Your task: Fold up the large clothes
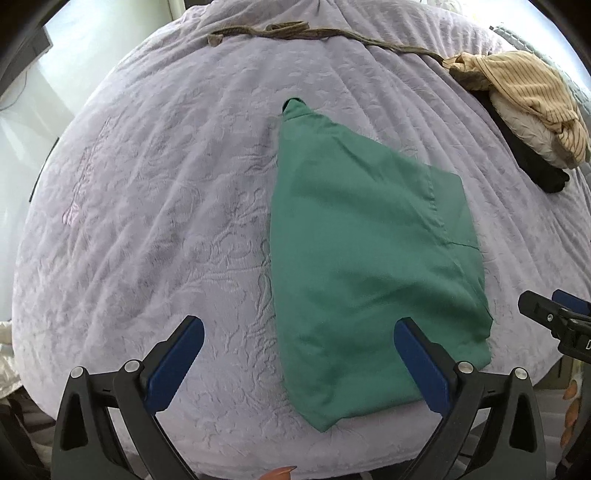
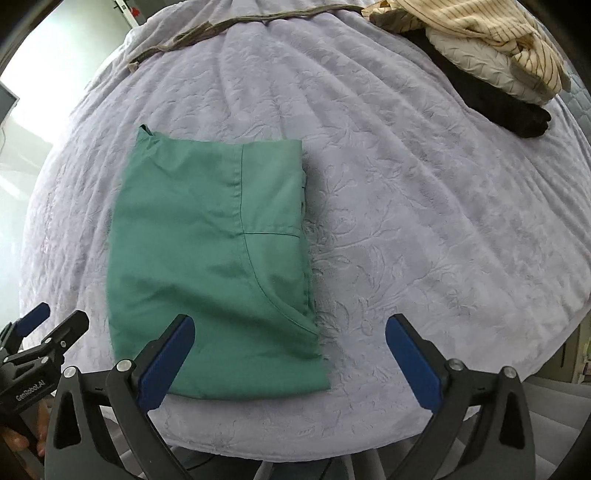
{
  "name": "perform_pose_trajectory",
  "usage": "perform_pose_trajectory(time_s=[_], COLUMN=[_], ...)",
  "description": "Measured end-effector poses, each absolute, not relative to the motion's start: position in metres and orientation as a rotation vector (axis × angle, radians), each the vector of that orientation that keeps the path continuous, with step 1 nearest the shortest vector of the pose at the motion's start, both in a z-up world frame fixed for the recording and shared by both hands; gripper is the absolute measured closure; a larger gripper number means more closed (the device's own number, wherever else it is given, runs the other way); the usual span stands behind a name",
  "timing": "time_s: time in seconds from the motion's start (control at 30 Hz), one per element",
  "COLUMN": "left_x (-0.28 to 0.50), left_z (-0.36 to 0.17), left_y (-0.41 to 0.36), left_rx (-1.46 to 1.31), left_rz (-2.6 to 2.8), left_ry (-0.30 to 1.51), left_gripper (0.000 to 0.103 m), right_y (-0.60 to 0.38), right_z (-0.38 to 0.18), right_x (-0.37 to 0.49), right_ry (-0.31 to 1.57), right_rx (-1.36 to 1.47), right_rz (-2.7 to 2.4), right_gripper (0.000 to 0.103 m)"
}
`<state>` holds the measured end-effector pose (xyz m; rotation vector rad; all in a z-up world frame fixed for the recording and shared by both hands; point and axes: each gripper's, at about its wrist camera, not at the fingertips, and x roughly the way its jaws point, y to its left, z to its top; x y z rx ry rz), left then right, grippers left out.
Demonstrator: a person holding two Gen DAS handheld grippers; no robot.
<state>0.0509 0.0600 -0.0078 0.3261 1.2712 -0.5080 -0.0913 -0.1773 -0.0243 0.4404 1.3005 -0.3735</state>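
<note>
- Folded green cotton garment (image 1: 369, 258) lies flat on the lavender embossed bedspread (image 1: 147, 221), near the front edge of the bed, in a compact rectangle with layers stacked.
- Left gripper (image 1: 299, 369) is spread wide with nothing between its blue pads; it hovers over the garment's near-left corner.
- Right gripper (image 2: 290, 363) is also spread wide and holds nothing; it hangs over the near-right corner, and its left finger (image 2: 166, 365) overlaps the cloth in view.
- Pile of striped tan, cream and black clothes (image 2: 480, 48) sits at the far right of the bed, well apart; an olive strap-like strip (image 1: 295, 33) lies along the far edge.
- Judgement: fold looks nearly done; another fold or move-aside likely remains.
- Risk: pinching only the top layer would peel the stack open.
- Risk: the ragged right edge (image 2: 308, 258) shows loose layers, so uneven lifting could skew it.
- Risk: the garment is close to the bed edge, so a drag toward the person may slide it off.
</note>
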Motion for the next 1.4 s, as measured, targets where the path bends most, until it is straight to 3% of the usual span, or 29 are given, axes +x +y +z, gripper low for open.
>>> perform_pose_trajectory(time_s=[1.4], left_x=[0.044], left_z=[0.002], left_y=[0.037], left_rx=[0.405], left_rz=[-0.511], left_ry=[1.251], left_gripper=[0.0], right_y=[-0.171], right_z=[-0.021], right_x=[-0.088], right_ry=[1.306], right_rx=[0.397], right_rz=[-0.383], right_gripper=[0.0])
